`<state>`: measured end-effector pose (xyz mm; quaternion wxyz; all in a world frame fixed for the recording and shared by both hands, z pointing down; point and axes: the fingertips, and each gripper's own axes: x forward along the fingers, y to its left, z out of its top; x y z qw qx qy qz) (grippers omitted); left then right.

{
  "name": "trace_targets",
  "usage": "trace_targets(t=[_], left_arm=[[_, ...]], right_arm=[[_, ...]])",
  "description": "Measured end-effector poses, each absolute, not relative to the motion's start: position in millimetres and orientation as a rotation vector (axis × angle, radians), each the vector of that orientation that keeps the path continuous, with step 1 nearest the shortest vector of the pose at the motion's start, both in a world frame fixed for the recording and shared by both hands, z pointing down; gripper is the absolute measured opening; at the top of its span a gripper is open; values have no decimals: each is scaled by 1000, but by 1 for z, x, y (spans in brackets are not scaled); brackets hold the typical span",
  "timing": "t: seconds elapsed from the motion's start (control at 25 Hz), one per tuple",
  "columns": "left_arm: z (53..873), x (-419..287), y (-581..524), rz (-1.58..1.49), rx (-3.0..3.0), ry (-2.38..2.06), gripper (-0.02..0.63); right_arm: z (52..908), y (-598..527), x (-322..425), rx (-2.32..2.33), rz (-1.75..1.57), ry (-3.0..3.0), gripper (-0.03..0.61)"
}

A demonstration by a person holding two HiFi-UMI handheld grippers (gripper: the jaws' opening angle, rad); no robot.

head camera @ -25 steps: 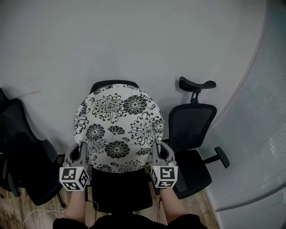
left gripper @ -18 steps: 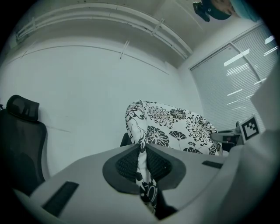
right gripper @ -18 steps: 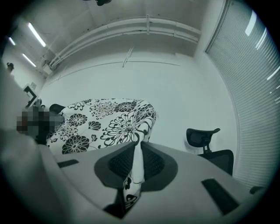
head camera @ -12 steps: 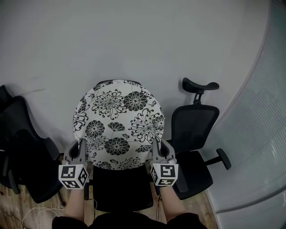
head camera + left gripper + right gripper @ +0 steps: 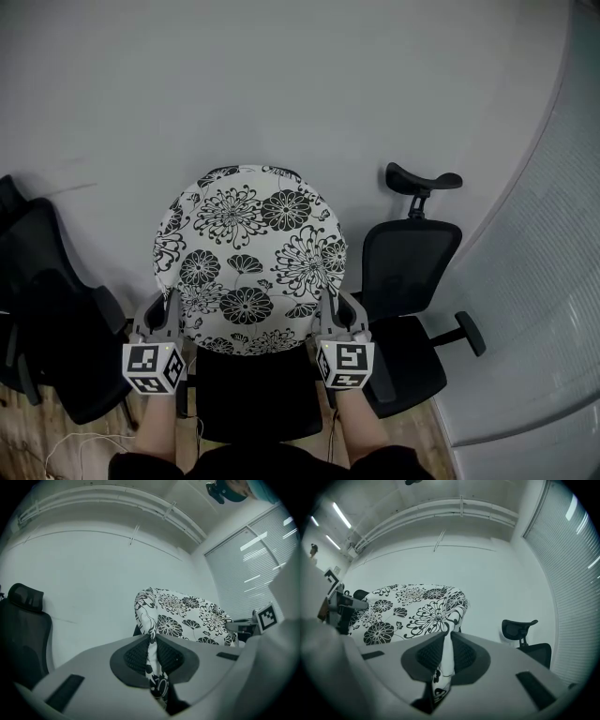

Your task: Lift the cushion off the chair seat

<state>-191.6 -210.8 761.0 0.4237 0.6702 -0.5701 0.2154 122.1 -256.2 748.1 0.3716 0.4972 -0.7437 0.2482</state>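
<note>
The left claw (image 5: 172,307) and right claw (image 5: 330,307) each pinch a cushion (image 5: 251,251) edge over the chair (image 5: 251,405); raise both together, level, gripping firmly.

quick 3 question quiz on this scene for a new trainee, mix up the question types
1. True or false: the left gripper and the right gripper are each closed on an edge of the cushion.
2. Multiple choice: the cushion's cover is A) striped, B) white with black flowers, C) plain grey.
3. Fill in the blank: in the head view, the black chair with a headrest stands to the ____ of the cushion.

Key: 1 true; 2 B; 3 right.
</note>
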Motion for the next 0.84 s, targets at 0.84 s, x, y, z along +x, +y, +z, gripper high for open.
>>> trace_targets(t=[0.84], left_arm=[[768,-193,-212,531,1690,-1425,28]], right_arm=[[753,-255,122,1273,615,-1900,35]])
